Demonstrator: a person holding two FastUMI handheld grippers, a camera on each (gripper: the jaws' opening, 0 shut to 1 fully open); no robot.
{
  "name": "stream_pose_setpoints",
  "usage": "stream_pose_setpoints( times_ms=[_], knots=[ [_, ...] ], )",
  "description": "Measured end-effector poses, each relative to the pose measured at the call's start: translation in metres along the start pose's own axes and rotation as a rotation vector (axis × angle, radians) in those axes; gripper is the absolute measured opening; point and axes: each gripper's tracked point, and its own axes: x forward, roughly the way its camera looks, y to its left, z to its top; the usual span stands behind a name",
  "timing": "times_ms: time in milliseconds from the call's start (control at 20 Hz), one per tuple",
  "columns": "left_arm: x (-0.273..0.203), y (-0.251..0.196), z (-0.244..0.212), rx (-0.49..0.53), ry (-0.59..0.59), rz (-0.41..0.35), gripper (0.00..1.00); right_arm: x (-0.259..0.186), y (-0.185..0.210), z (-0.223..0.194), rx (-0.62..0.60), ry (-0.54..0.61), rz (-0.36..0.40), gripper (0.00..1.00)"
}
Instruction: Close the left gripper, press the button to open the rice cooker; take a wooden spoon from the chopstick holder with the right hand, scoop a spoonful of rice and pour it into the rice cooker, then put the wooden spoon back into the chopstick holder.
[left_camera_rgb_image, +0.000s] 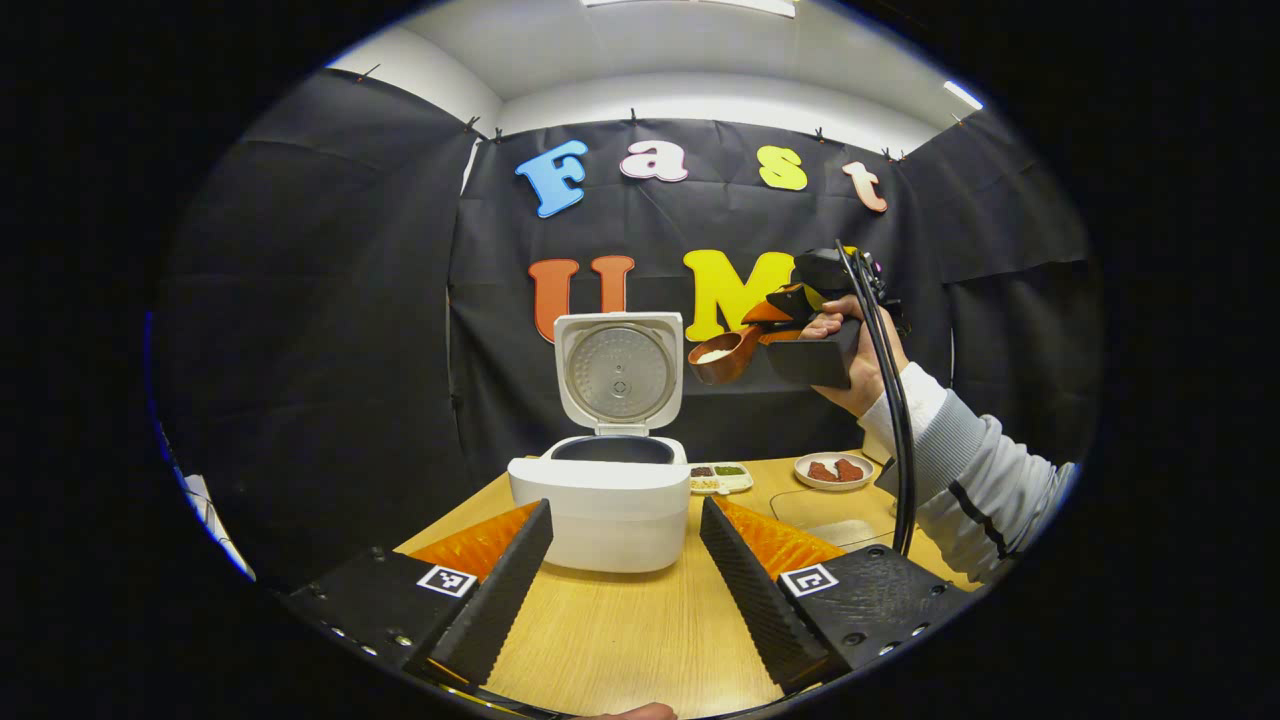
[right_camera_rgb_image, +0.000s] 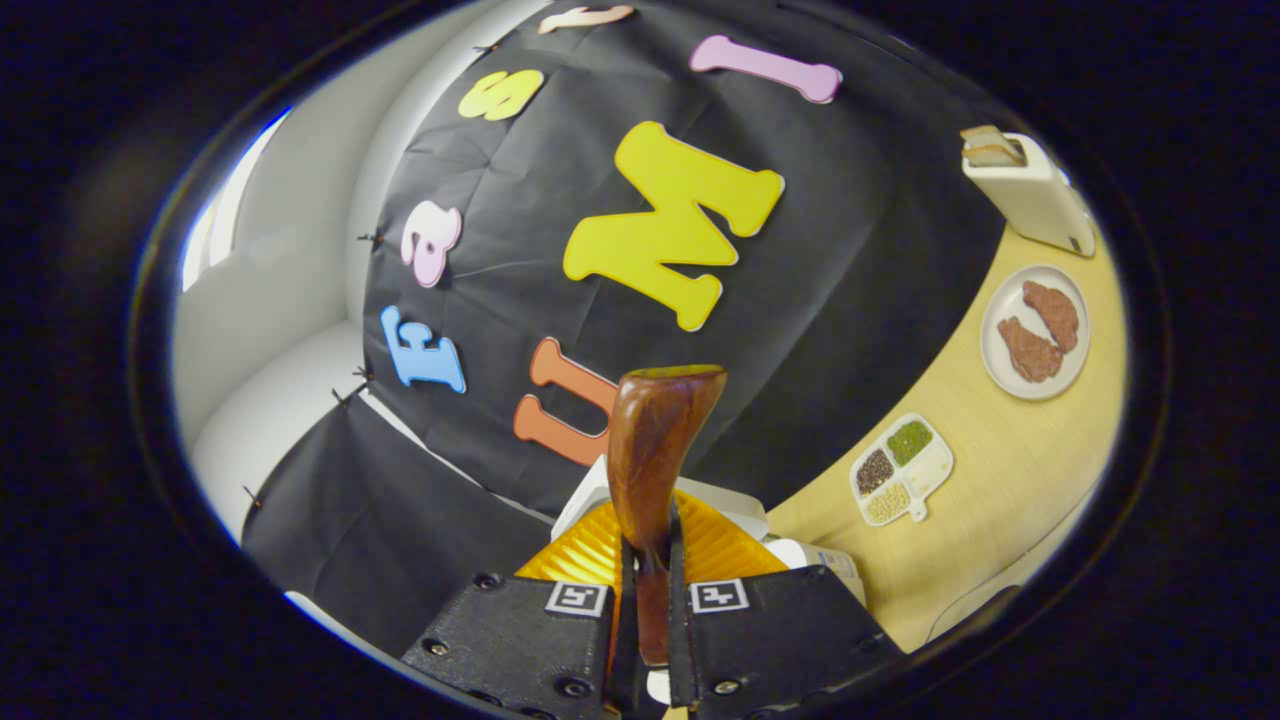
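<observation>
Now the right tool (right_camera_rgb_image: 647, 610) pinched the spoon (left_camera_rgb_image: 727, 356), rice-laden, high beside the open cooker (left_camera_rgb_image: 600, 495); the left tool (left_camera_rgb_image: 625, 580) hung spread. Tipping early would likely spill rice onto the desk (left_camera_rgb_image: 620, 630).

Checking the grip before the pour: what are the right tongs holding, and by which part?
The right tongs are shut on the brown wooden spoon, gripping its handle; in the left gripper view its bowl carries white rice. The left tongs hold nothing.

Black cloth walls (left_camera_rgb_image: 330, 300), white ceiling (left_camera_rgb_image: 700, 60), wooden table (left_camera_rgb_image: 620, 630).
</observation>
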Motion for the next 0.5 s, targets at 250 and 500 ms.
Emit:
stream_pose_setpoints(
  times_ms=[250, 500],
  knots=[
    [0.003, 0.028, -0.002, -0.017, 0.017, 0.053, 0.95, 0.057, 0.024, -0.037, -0.228, 0.032, -0.033, 0.17],
    [0.001, 0.047, -0.002, -0.017, 0.024, 0.091, 0.95, 0.095, 0.007, -0.081, -0.45, 0.115, -0.097, 0.17]
  ],
)
